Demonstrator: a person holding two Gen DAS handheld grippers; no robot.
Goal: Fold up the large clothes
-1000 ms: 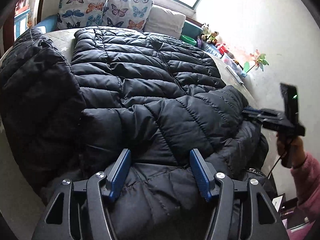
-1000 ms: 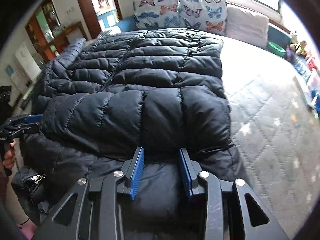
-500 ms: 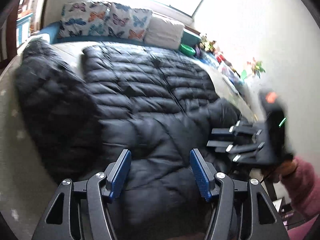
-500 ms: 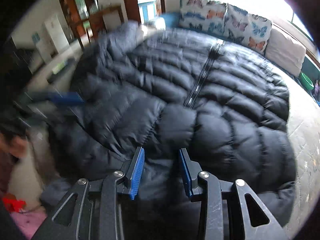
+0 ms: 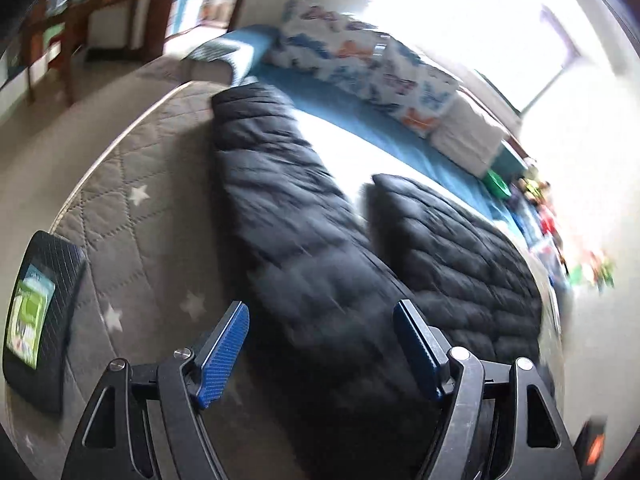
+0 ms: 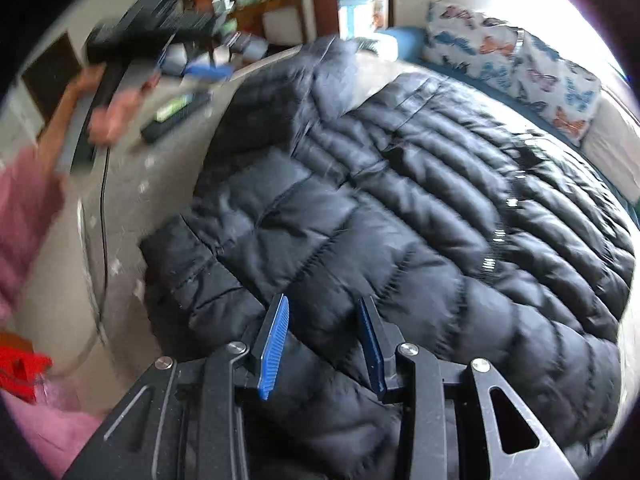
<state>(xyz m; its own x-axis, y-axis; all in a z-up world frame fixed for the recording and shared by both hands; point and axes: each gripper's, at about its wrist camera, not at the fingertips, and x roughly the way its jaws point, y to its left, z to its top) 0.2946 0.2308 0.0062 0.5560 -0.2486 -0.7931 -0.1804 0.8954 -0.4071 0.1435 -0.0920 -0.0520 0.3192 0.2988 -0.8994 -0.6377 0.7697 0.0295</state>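
- Two grippers are working over one black puffer jacket (image 6: 400,216) that is lying spread across the bed (image 5: 132,184), its near end toward us.
- Compared with a second ago, our left gripper (image 5: 320,344) is no longer looking down on the jacket's middle; it is now looking along the jacket's left sleeve (image 5: 280,208) and the bare mattress beside it, and the picture is smearing with motion.
- Its jaws are opening, standing wider than a second ago; the sleeve is showing between the blue pads (image 5: 224,352), but they are not pressing on it.
- Our right gripper (image 6: 324,344) is now viewing the jacket slantwise where it was seeing it squarely before; its jaws are standing at the same partial gap, over the quilted fabric, and we cannot tell whether they are pinching any of it.
- A hand (image 6: 112,116) in a pink sleeve is showing blurred at the upper left of the right view.
- We are seeing no container holding anything clearly.
- Materials: the jacket is puffy, with stitched horizontal channels and a slight sheen; the mattress is grey, diamond-quilted, with white stars; butterfly-print pillows (image 5: 372,64) are lining the far end; a flat dark tablet (image 5: 40,320) with a lit screen is lying on the mattress's left edge.
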